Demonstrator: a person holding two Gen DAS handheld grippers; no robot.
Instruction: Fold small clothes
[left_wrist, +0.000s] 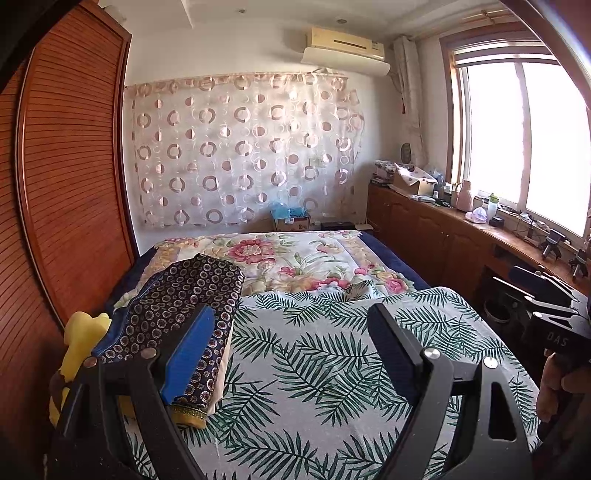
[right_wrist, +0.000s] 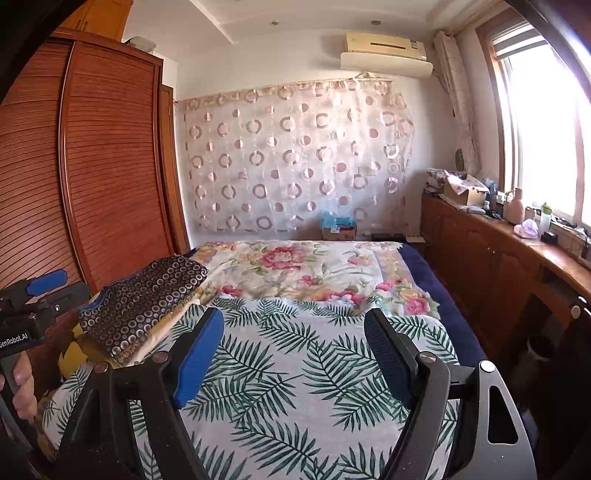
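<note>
Roughly level over the bed, the left gripper (left_wrist: 291, 325) has its jaws spread wide with nothing between them, only the palm-leaf sheet (left_wrist: 314, 354) showing in the gap; the right gripper (right_wrist: 293, 332) is the same, released and empty over that sheet. Each wrist view cuts off its own gripper's base at the bottom edge. Two grippers, two hands, both only partly seen: the right hand (left_wrist: 554, 391) sits at the right edge of the left view under its black handle, and the left hand (right_wrist: 20, 387) at the left edge of the right view, fingers wrapped on a handle. One folded dark garment (left_wrist: 177, 306) with a ring-dot print lies on the left side of the bed, beside the sheet, partly hidden behind the left gripper's blue pad; what it rests on is hard to make out, some yellow fabric (left_wrist: 79, 343) pokes out beside it. One floral quilt (left_wrist: 295, 258) covers the far half of the bed. One cardboard box (left_wrist: 291, 221) stands at the wall with blue stuff sticking out, contents unclear. Another open box (left_wrist: 412, 181) sits on the wooden counter (left_wrist: 461, 236) under the window among small bottles too blurred to count. One air conditioner (left_wrist: 343, 44) hangs above a circle-print curtain (left_wrist: 243, 147).
</note>
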